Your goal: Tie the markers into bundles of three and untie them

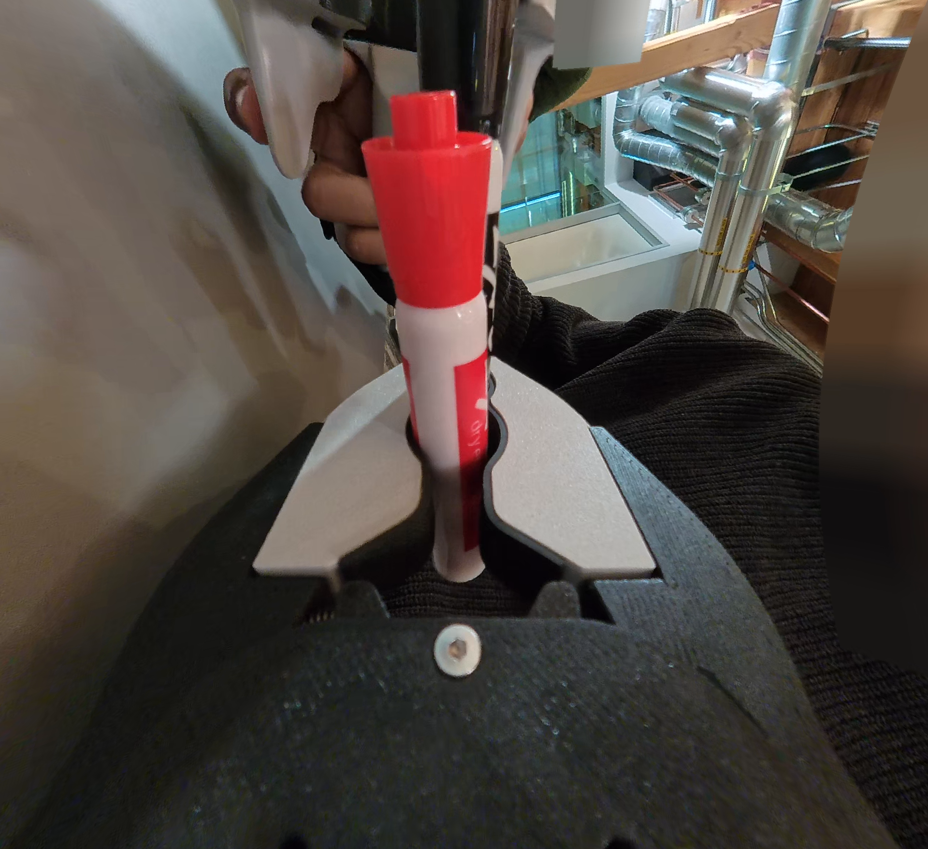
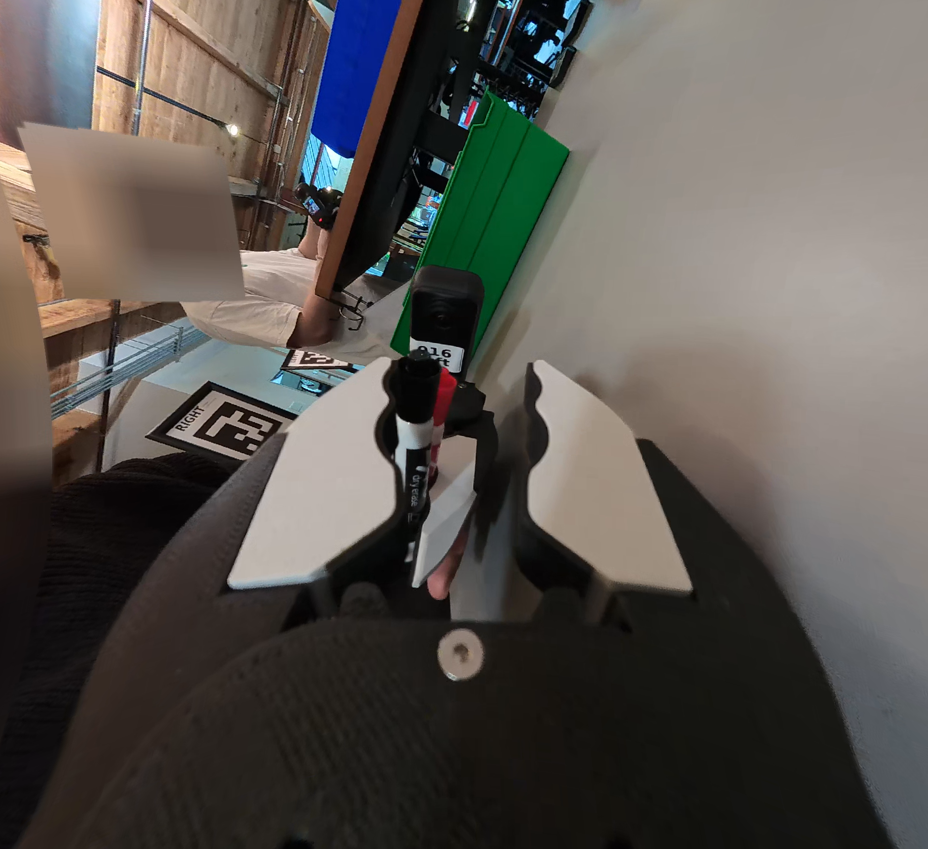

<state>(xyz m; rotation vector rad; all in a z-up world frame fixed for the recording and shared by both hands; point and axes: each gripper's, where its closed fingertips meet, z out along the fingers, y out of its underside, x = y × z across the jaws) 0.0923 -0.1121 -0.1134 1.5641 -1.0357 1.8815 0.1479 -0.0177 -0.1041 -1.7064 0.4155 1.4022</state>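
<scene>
Beside a pale wall and green bin (image 2: 494, 222): left fingers (image 1: 454, 463) clamping red marker (image 1: 437, 323), black marker (image 1: 462, 36) alongside, right fingers (image 2: 457, 468) apart.

Each wrist camera sits just behind its own fingers, looking forward along them at very close range. The two face each other, sharing the red marker (image 1: 442, 242) and black marker (image 2: 414, 448) between them.

Right gripper (image 2: 459, 428) fingers spread, black marker (image 2: 415, 443) beside red marker (image 2: 442, 410) (between them), green bin (image 2: 494, 222) beyond

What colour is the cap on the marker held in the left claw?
Red. The cap on the marker shows best in the left wrist view.
</scene>
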